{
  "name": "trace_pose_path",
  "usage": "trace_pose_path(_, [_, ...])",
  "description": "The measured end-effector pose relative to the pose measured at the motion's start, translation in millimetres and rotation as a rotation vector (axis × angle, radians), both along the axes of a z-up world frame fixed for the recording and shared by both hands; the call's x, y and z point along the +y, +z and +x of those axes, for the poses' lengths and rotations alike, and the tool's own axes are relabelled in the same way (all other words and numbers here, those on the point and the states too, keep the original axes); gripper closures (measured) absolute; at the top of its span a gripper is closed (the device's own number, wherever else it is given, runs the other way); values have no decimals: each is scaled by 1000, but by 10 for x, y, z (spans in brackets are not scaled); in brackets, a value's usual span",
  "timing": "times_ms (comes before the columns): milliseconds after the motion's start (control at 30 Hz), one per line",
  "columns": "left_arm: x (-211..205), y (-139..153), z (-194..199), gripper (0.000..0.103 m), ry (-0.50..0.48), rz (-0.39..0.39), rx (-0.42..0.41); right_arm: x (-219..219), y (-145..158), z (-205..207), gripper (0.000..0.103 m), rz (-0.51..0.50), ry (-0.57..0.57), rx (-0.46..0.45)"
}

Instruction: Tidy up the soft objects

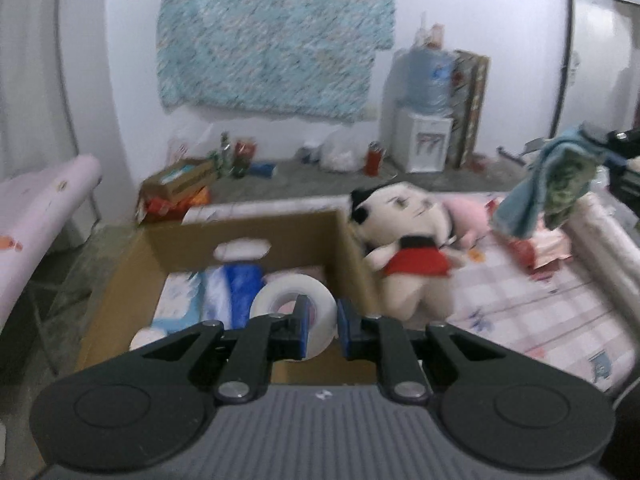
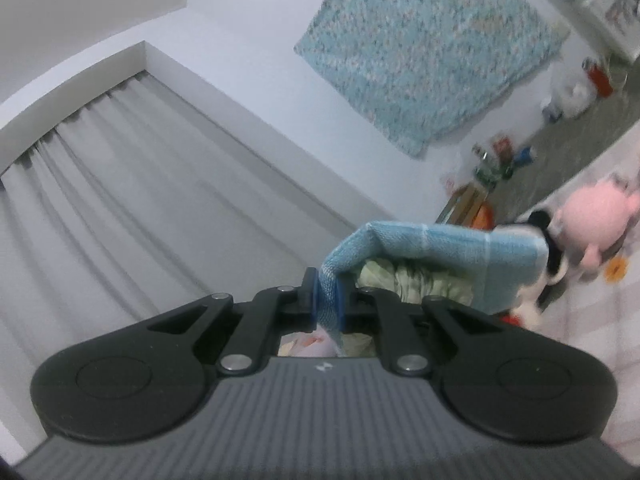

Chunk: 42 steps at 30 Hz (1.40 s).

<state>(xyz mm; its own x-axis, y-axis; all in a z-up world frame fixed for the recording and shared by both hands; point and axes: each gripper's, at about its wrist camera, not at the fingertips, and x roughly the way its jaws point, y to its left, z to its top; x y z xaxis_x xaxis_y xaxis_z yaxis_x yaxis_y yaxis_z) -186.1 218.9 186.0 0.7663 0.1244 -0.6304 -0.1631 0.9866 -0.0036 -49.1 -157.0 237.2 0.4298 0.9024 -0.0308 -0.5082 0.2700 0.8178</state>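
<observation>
Beside the cardboard box [image 1: 240, 236], already holding packets and a tape roll [image 1: 296, 300], plush doll [image 1: 408, 240] and pink plush [image 1: 468, 216] wait unpacked; right gripper [image 2: 328, 300] pinches blue towel [image 2: 432, 248] aloft; left gripper [image 1: 320, 328], pressed together, carries nothing.

Towel [image 2: 448, 248] woven cloth; box [image 1: 304, 236] matt cardboard; doll [image 1: 404, 240] seemingly plush.

Both views are evenly lit by soft, cool indoor light with faint shadows and no glare. Motion blur smears the doll [image 1: 404, 240] and the hanging wall cloth [image 1: 272, 36]. Fisheye bending curves the curtain [image 2: 120, 200] and darkens the corners
</observation>
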Motion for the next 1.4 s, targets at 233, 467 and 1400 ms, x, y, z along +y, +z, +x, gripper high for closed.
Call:
trace_pose_path(233, [215, -510, 219, 87, -43, 50, 157, 688, -25, -109, 95, -20, 117, 28])
trace_pose_path(467, [256, -1022, 808, 87, -93, 85, 319, 1301, -82, -182, 95, -34, 216, 61])
trace_pose_path(1400, [990, -308, -363, 45, 154, -71, 121, 3011, -159, 145, 93, -135, 385, 106])
